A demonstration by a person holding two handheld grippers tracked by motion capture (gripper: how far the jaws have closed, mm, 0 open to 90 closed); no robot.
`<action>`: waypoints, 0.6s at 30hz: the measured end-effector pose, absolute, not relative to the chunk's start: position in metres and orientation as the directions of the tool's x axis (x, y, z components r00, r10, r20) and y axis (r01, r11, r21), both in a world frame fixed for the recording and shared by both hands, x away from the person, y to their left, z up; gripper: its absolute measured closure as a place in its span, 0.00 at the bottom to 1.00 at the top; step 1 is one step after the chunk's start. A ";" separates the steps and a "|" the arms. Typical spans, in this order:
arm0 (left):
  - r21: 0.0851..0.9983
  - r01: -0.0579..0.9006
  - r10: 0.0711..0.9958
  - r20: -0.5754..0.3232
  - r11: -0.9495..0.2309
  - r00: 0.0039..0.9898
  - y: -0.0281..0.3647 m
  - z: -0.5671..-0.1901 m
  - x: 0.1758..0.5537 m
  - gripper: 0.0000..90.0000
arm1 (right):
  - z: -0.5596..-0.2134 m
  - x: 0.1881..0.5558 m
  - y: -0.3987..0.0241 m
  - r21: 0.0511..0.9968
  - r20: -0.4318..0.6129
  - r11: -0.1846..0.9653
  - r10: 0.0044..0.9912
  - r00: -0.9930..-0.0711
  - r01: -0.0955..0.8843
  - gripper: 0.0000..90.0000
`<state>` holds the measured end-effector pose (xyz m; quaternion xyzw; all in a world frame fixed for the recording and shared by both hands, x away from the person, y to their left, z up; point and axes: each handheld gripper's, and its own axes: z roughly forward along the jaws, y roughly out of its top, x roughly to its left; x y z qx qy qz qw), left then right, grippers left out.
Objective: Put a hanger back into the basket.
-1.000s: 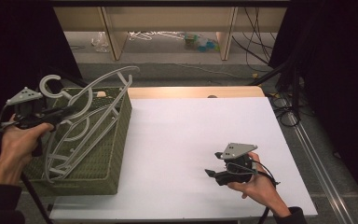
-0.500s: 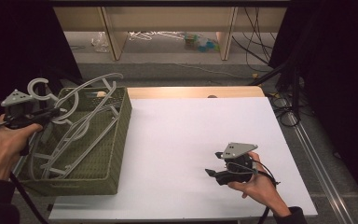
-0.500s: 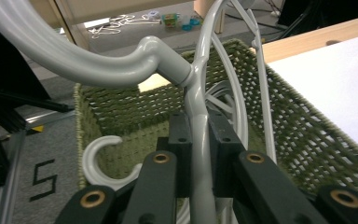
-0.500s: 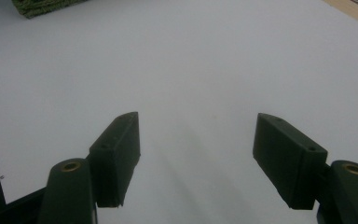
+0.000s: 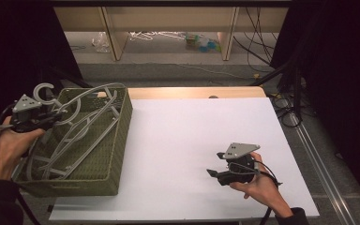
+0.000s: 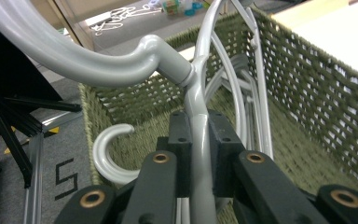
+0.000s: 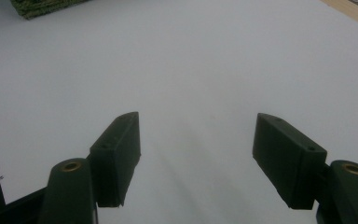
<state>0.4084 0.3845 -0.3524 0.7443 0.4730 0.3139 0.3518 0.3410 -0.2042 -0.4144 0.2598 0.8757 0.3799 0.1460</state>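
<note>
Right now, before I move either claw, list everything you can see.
Basket: one, olive green, woven, table's left edge.
Hangers: several, count unclear, light grey, piled in the basket.
Held hanger: one, grey, neck clamped in left claw.
Table: one, white top.
Shelving: wooden, beyond the table; small clutter underneath, too small to identify.
Cables: dark, floor at right.
Left claw: shut on hanger, over basket.
Right claw: open, low over the table.

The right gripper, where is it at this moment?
In the high view the right gripper sits low at the right side of the white table, held in the person's hand, jaws open, far from the green basket at the left.
</note>
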 end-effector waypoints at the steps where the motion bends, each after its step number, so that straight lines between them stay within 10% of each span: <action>1: 0.820 0.487 0.926 0.128 -0.300 0.355 0.385 -0.354 0.408 0.90 | -0.414 0.341 -0.204 0.741 -0.058 0.576 0.566 -0.822 0.345 0.37; 18: 0.737 0.566 0.896 0.121 -0.370 0.427 0.381 -0.382 0.415 0.89 | -0.415 0.341 -0.205 0.735 -0.051 0.577 0.573 -0.818 0.358 0.37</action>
